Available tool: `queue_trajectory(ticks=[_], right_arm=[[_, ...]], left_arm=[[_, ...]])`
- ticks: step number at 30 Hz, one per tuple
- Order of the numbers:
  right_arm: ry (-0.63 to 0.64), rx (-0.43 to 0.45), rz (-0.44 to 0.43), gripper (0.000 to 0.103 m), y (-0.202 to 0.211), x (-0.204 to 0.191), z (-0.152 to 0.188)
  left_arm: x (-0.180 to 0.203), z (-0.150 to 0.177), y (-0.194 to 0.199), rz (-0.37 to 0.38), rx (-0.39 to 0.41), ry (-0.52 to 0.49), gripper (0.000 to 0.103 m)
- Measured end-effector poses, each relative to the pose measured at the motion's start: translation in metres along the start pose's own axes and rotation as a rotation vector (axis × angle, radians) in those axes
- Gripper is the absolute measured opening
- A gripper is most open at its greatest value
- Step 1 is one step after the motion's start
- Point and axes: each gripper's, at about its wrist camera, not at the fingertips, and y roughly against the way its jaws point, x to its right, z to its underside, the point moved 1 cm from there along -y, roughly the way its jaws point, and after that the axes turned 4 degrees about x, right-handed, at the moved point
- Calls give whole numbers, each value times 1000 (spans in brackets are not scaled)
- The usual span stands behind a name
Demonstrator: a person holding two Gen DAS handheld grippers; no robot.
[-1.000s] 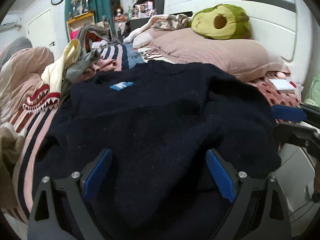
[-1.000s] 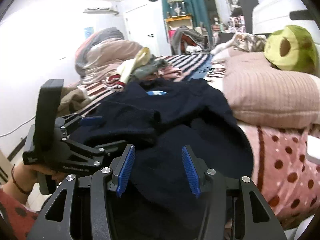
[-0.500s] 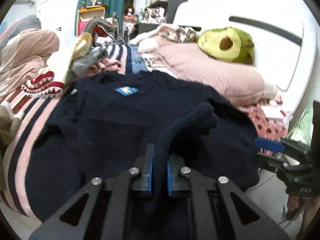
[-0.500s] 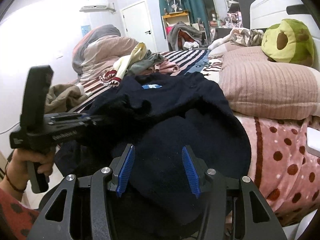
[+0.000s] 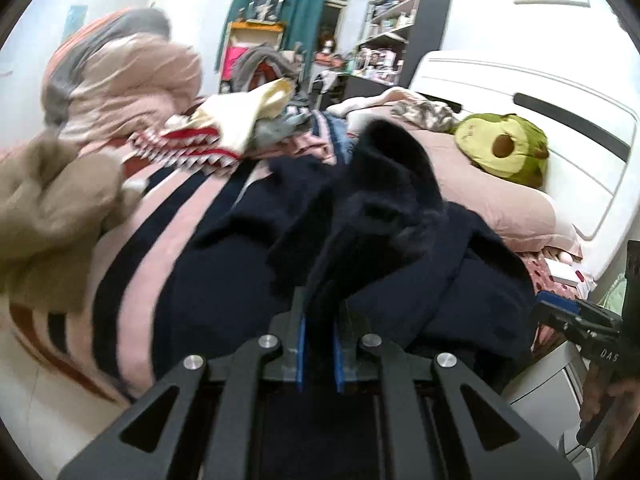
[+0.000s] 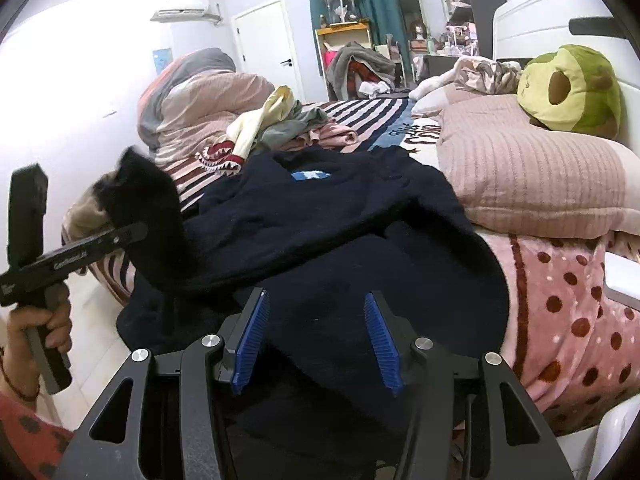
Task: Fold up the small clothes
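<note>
A dark navy sweater (image 6: 320,216) with a light blue neck label (image 6: 311,175) lies spread on the bed. My left gripper (image 5: 319,320) is shut on a fold of the sweater (image 5: 384,184) and holds it lifted and pulled to the left; it also shows in the right wrist view (image 6: 132,234) with the cloth bunched over it. My right gripper (image 6: 316,340) is open and empty, low over the sweater's near hem. It shows at the right edge of the left wrist view (image 5: 560,310).
A pink ribbed pillow (image 6: 520,176) and a green avocado plush (image 6: 568,88) lie right of the sweater. A pile of clothes (image 6: 280,124) and rolled bedding (image 6: 192,96) lie behind it on the striped sheet (image 5: 168,216). A beige garment (image 5: 48,216) lies at the left.
My left gripper closed on the sweater, then lifted the fold and swung it up and left. My right gripper stayed open in place.
</note>
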Motion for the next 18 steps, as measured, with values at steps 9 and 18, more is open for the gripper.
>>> queue_trajectory(ticks=[9, 18], right_arm=[[82, -19, 11, 47, -1, -35, -1], [45, -120, 77, 62, 3, -16, 28]], left_arm=[[-28, 41, 5, -61, -106, 51, 46], [-63, 65, 20, -48, -156, 34, 87]])
